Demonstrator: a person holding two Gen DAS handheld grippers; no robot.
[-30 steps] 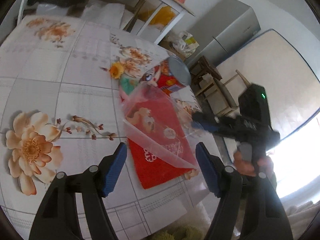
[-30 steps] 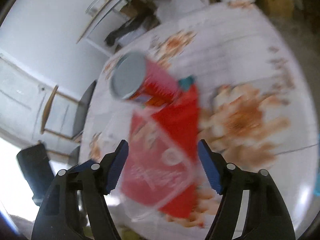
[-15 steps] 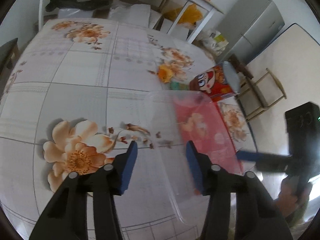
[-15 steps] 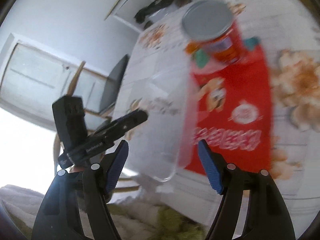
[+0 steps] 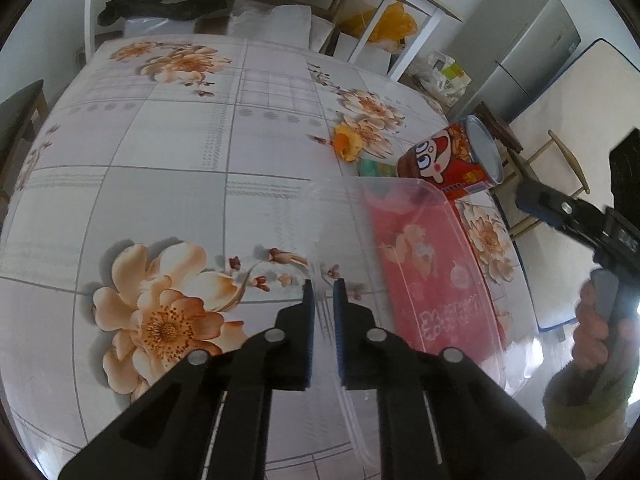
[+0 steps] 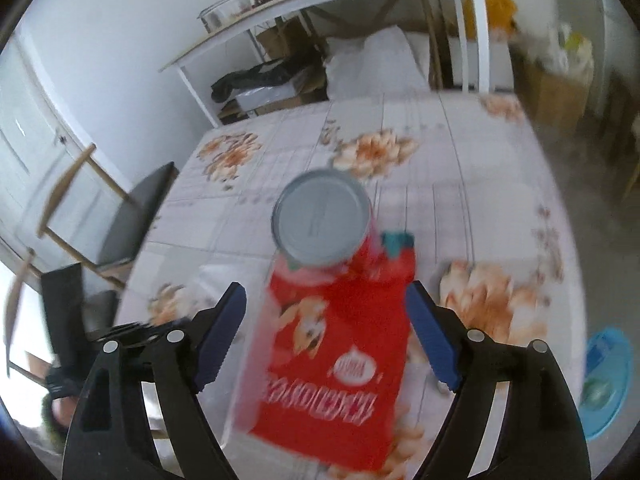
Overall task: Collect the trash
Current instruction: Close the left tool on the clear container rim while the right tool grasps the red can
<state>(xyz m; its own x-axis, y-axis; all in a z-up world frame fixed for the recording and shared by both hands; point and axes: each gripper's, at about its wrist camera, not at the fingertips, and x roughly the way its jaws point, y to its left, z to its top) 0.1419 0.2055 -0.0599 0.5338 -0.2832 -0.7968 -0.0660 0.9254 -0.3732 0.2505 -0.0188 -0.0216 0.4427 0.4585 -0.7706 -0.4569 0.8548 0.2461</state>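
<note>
Clear plastic container (image 5: 404,216), the likely trash holder: lifted at the near counter edge, its thin rim pinched in the left tool (image 5: 322,292), whose jaws have just closed nearly together on that rim. Judged reason for the edge grip: it tilts the container's mouth toward the trash, leaving the other hand free to load.

Red snack packet (image 6: 340,360) lies flat on the counter (image 5: 180,160), partly seen through the clear wall in the left view. White lettering on it, upside down and blurred in the right view; unreadable. Round white logo, also unreadable.

Red can (image 6: 324,224) lies on its side at the packet's far end, grey end facing the right camera. Cartoon face with big eyes on its wall in the left view (image 5: 448,160); no brand legible. A teal scrap (image 6: 396,242) sits just beside the can. Orange scrap (image 5: 346,146) further in.

Right tool (image 6: 326,336): jaws wide apart and just opened further, nothing between the pads, hovering above packet and can. Judgement: lined up for a pickup; packet is flat and may be awkward to catch.

Floral cloth covers the counter.
</note>
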